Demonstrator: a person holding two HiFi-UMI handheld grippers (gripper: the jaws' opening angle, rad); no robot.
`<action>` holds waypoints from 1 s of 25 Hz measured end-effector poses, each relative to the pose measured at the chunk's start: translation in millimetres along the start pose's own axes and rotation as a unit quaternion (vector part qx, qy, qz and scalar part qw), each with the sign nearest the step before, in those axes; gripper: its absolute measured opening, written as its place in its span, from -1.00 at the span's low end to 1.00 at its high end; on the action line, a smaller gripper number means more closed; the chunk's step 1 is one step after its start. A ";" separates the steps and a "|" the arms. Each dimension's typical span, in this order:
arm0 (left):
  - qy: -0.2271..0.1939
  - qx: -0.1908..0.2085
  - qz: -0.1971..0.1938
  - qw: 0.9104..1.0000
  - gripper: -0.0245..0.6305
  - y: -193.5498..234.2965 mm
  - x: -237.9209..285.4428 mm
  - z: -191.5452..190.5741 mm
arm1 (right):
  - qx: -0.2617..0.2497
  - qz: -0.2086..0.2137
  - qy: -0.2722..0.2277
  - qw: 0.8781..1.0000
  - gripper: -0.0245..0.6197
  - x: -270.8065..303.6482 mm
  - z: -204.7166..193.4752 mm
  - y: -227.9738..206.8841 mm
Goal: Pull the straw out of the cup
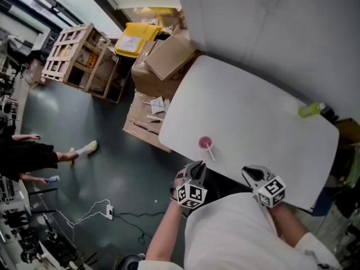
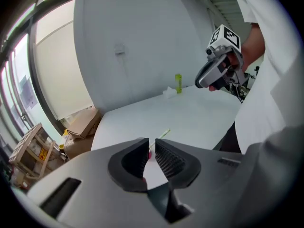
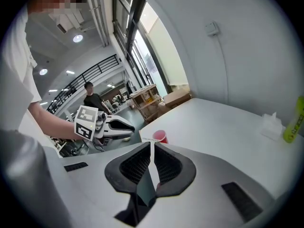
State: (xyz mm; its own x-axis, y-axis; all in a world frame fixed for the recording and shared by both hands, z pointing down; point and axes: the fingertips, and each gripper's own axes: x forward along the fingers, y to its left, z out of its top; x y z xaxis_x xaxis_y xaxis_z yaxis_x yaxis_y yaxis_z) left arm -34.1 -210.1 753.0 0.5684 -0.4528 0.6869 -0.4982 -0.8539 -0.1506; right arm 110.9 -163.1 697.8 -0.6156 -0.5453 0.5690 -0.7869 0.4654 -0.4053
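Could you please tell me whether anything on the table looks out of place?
Nothing is spilled or damaged. The cup stands upright near the table's edge, its straw leaning out over the rim.

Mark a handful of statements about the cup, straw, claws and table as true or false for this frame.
1. The straw sits in the pink cup. True.
2. The left claw is clamped on the straw. False: its jaws stand a little apart with nothing gripped, and the cup and straw lie beyond them.
3. A green bottle stands on the table near the wall. True.
4. The pink cup lies tipped on its side. False: it stands upright, near the table edge closest to the person.
5. The green bottle stands right beside the cup. False: it is at the far side of the table, well apart from the cup.
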 end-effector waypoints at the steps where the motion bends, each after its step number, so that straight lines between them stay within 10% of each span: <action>1: 0.005 0.011 -0.003 1.000 -0.79 0.0 7.1 -1.6 | 0.003 0.004 0.001 1.000 -0.77 2.5 -0.1 -1.5; 14: 0.055 0.161 -0.022 0.985 -0.62 -15.1 67.8 -23.1 | 0.042 0.005 0.020 0.999 -0.78 10.2 -3.5 -28.6; 25: 0.032 0.161 -0.002 0.987 -0.81 -13.2 79.1 -8.1 | 0.070 -0.002 0.028 0.997 -0.78 6.4 -15.6 -42.1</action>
State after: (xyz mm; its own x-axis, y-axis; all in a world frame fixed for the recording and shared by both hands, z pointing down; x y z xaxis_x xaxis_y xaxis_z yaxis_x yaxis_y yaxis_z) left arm 12.1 -232.6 815.0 0.5222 -0.4413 0.7298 -0.2573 -0.8973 -0.3585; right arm 140.8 -175.3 729.6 -0.6120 -0.5046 0.6089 -0.7902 0.3593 -0.4964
